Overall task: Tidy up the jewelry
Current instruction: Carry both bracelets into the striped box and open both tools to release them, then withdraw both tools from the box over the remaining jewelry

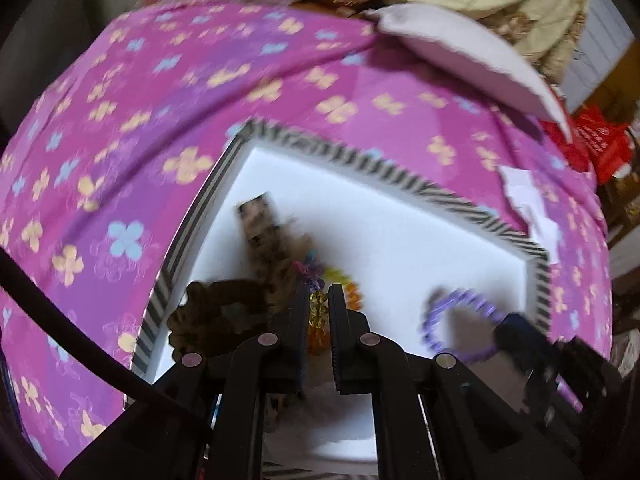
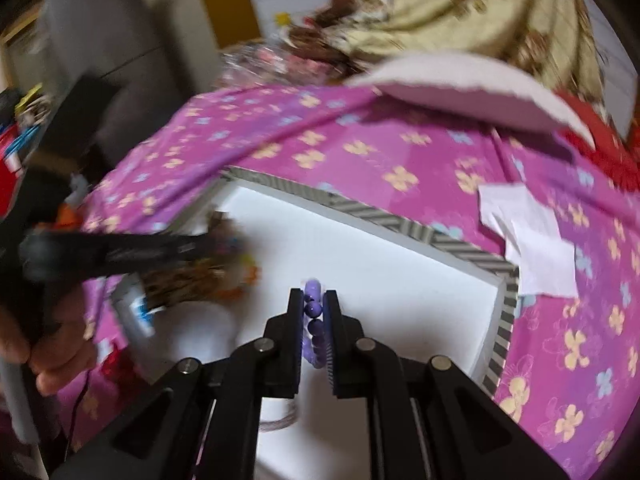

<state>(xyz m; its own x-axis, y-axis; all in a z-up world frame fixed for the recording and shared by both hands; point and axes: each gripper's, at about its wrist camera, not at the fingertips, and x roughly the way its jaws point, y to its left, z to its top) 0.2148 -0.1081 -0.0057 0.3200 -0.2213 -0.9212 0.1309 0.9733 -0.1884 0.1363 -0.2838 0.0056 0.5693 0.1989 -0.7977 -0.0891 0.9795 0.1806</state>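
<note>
Around your work lies a pink flowered cloth (image 1: 168,92) covering the surface, with a white tray (image 1: 400,236) edged in black and white stripes resting on it. A torn white foam sheet (image 1: 472,60) lies near the far edge of the cloth, white paper scraps (image 2: 532,240) sit just beyond the tray's right corner, and a beige quilted fabric (image 2: 460,4) is piled behind. Inside the tray, near its left edge, a leopard-print band (image 1: 260,228) and a dark brown scrunchie (image 1: 216,316) crowd the spot under your left claw (image 1: 319,300). That claw points steeply down into the tray and is clamped on a multicolored bead bracelet (image 1: 320,308), yellow and orange beads showing between its fingers. Your right claw (image 2: 313,300) also tilts down over the tray's white floor, closer to the right edge, and is clamped on a purple bead bracelet (image 2: 313,312), whose loop hangs below it. Your left hand (image 2: 60,344) grips its tool's handle.
</note>
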